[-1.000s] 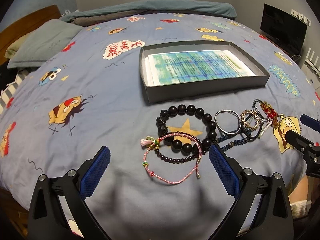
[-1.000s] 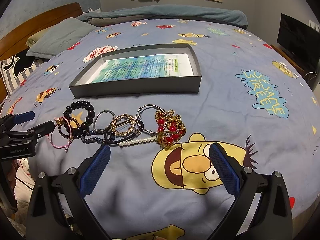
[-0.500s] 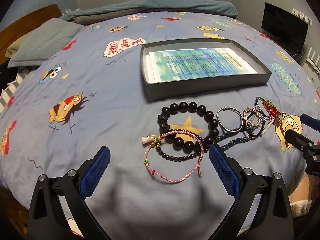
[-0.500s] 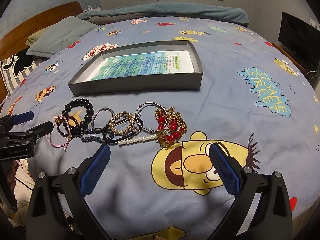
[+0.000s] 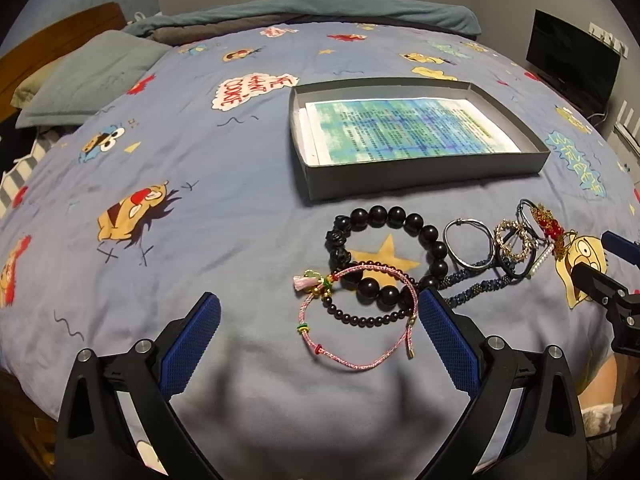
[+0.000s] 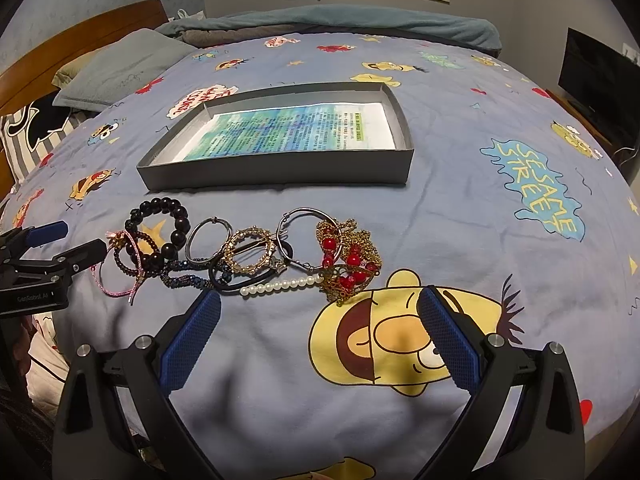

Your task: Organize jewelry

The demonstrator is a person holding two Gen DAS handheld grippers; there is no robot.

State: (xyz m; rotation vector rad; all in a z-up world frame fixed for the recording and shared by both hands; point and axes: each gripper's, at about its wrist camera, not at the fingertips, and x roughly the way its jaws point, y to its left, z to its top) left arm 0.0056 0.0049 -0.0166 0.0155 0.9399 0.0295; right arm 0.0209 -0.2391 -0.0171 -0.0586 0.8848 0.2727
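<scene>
Blue rubber pads are facing each other on my left gripper [image 5: 320, 320], and I am keeping its jaws spread wide, holding nothing, low over the bed cover [image 5: 200, 184]. My right gripper [image 6: 318, 318] is also standing wide apart and empty, I think so that each one can close on a single piece without catching its neighbours.

Just in front of the left gripper, the pink cord bracelet [image 5: 352, 320] is lying across a string of small dark beads [image 5: 366, 316], and both are overlapping the big black bead bracelet [image 5: 386, 254]. Because they are crossing, I am judging that the pink cord should go first, since it seems to lie on top.

Before the right gripper, the pearl strand [image 6: 280, 286] is touching a black hair tie [image 6: 228, 280] and a gold ring with stones [image 6: 250, 252]. The red and gold chain [image 6: 348, 258] is bunched beside a thin metal hoop [image 6: 306, 236].

Farther on, the grey tray [image 6: 280, 170] is waiting beyond the row, with only a printed sheet [image 6: 288, 130] inside, so I suppose the jewelry belongs there.
</scene>
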